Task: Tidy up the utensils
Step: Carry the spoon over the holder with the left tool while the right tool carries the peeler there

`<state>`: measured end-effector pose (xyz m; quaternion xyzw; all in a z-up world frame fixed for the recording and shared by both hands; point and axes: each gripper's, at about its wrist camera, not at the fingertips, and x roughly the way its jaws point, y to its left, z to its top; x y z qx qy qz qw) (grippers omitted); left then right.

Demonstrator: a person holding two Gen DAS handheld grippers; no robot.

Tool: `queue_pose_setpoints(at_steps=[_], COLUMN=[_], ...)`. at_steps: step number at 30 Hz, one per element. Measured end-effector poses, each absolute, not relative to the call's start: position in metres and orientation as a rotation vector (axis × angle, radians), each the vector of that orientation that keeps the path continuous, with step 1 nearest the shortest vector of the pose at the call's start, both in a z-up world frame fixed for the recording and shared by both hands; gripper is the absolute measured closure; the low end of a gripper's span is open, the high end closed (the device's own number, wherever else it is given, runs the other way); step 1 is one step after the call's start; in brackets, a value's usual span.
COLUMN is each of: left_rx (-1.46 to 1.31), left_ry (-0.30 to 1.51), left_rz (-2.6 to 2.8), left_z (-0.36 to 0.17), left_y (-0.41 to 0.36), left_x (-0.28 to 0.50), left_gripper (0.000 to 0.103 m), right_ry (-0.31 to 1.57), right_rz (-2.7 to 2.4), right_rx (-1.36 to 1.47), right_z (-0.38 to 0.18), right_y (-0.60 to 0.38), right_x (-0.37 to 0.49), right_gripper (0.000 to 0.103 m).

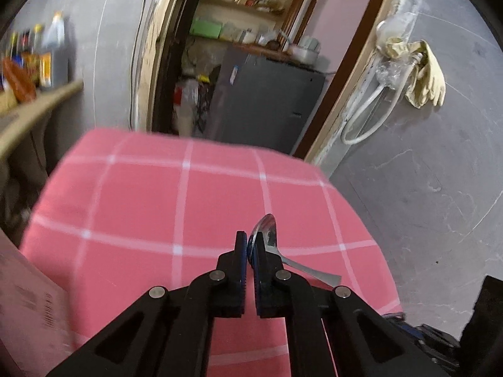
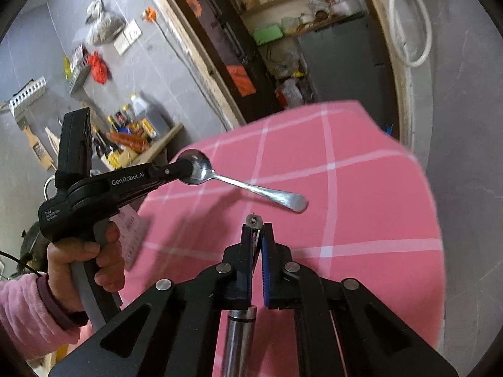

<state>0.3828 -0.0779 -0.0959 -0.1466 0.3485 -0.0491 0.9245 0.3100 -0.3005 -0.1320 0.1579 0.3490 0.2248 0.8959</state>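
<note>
Two utensils are in my jaws at this moment, one in each gripper, both above the pink checked tablecloth [image 2: 361, 188]. My left gripper [image 1: 250, 245] is closed narrow on the bowl of a metal spoon [image 2: 201, 167]; in the right wrist view, the handle sticks out toward the centre of the frame, free in the air. I judge the bowl was the easiest part to pinch, but such a hold lets the handle swing. My right gripper [image 2: 257, 231] is closed on a thin metal utensil [image 2: 236, 339]; its round handle runs back under the jaws to the bottom of the frame, and only a small tip shows in front. What kind it is I cannot tell. No tray or holder for them is visible.
</note>
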Motion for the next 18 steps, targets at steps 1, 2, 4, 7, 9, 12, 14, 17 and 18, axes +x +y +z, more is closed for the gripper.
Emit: queue_pose_setpoints(at_steps=[1, 2, 4, 7, 9, 12, 14, 17, 18], left_rx=[-0.290, -0.274, -0.251, -0.205, -0.179, -0.152, -0.139, -0.128, -0.127], left_ry=[0.706, 0.692, 0.670, 0.637, 0.612, 0.573, 0.545, 0.509, 0.491], left_rz=[-0.100, -0.095, -0.092, -0.087, -0.084, -0.077, -0.072, -0.070, -0.070], left_z=[-0.090, -0.081, -0.067, -0.043, -0.027, -0.001, 0.019, 0.043, 0.054], left_y=[-0.076, -0.076, -0.075, -0.075, -0.074, -0.070, -0.065, -0.057, -0.052], left_x=[0.381, 0.378, 0.372, 0.362, 0.354, 0.342, 0.333, 0.322, 0.316], left_gripper=[0.099, 0.099, 0.099, 0.099, 0.099, 0.099, 0.099, 0.099, 0.099], right_ry=[0.706, 0.687, 0.655, 0.598, 0.556, 0.497, 0.455, 0.390, 0.374], right_rz=[0.454, 0.445, 0.434, 0.413, 0.401, 0.385, 0.379, 0.376, 0.377], right_rx=[0.327, 0.327, 0.328, 0.319, 0.318, 0.311, 0.301, 0.282, 0.277], right_z=[-0.124, -0.115, -0.101, -0.074, -0.054, -0.025, -0.004, 0.031, 0.039], right_y=[-0.302, -0.304, -0.307, -0.313, -0.315, -0.316, -0.314, -0.308, -0.305], right_x=[0.306, 0.301, 0.296, 0.290, 0.284, 0.276, 0.272, 0.267, 0.267], right_gripper=[0.098, 0.098, 0.098, 0.098, 0.098, 0.098, 0.098, 0.098, 0.098])
